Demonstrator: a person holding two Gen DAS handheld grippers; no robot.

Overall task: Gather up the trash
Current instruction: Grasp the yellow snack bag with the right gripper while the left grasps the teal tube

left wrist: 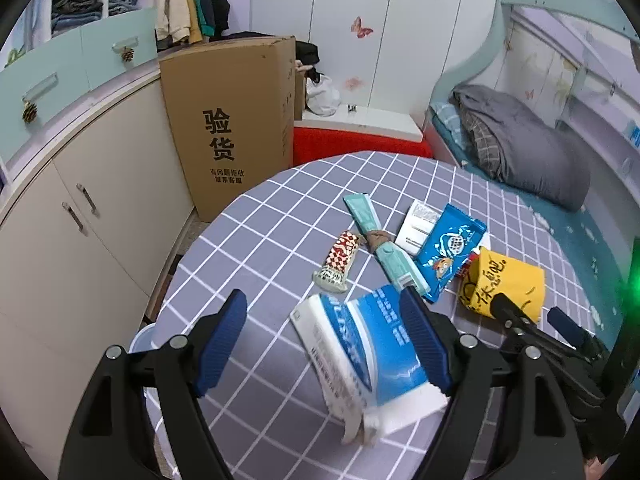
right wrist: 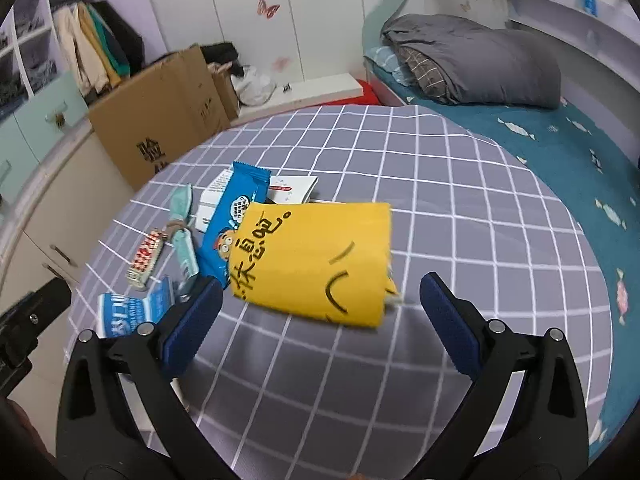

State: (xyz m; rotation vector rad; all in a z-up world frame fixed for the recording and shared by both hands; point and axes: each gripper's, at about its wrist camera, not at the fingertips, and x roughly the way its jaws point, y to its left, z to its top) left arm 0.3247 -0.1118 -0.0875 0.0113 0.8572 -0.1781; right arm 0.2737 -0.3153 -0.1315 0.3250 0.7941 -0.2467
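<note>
We see a round tabletop [left wrist: 248, 240] with a grey checked cloth, and the trash lies on it in a loose group. Our left claw [left wrist: 324, 340] stands open above a blue and white packet [left wrist: 360, 344]; its right finger is in front of the packet, and no pad presses on it. Our right claw [right wrist: 320, 312] is wide open too, and between its fingers, a little farther, lies a yellow paper cup [right wrist: 316, 264] on its side, not touched. Just left of the cup lies a blue snack bag [right wrist: 230, 220], then a mint green wrapper [right wrist: 182, 224] and a red and white wrapper [right wrist: 146, 258]. Behind the bag there is a white box [left wrist: 416, 226].
</note>
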